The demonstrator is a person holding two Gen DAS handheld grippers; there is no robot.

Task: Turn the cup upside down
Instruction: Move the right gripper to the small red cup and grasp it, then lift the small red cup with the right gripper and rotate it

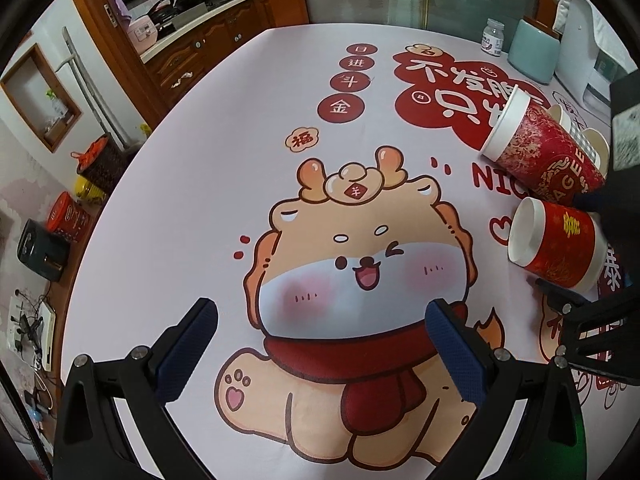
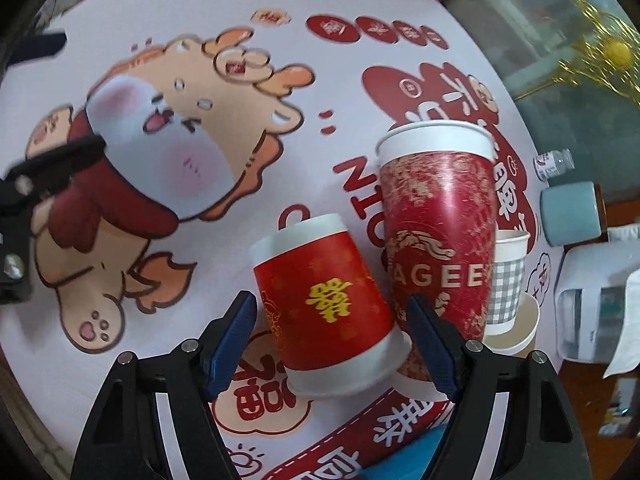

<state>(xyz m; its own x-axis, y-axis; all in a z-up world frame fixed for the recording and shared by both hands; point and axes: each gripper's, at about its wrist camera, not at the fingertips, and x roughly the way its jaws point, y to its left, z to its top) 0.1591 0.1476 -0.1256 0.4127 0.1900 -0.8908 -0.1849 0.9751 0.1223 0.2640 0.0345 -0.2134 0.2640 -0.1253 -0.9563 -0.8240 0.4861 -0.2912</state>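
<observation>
A short red paper cup (image 2: 326,312) with gold characters lies on its side between the jaws of my right gripper (image 2: 332,340), white base toward the camera. The jaws are open around it with gaps at both sides. It also shows in the left wrist view (image 1: 556,244), mouth facing left. A tall red cup (image 2: 438,236) lies beside it, touching it; it also shows in the left wrist view (image 1: 544,146). My left gripper (image 1: 322,344) is open and empty over the cartoon table cover (image 1: 240,140).
A grey checked cup (image 2: 506,280) stands behind the tall cup. A pale blue container (image 2: 572,216), a small jar (image 2: 554,162) and a white box (image 2: 596,304) sit near the table's edge. Wooden cabinets (image 1: 192,48) stand beyond the table.
</observation>
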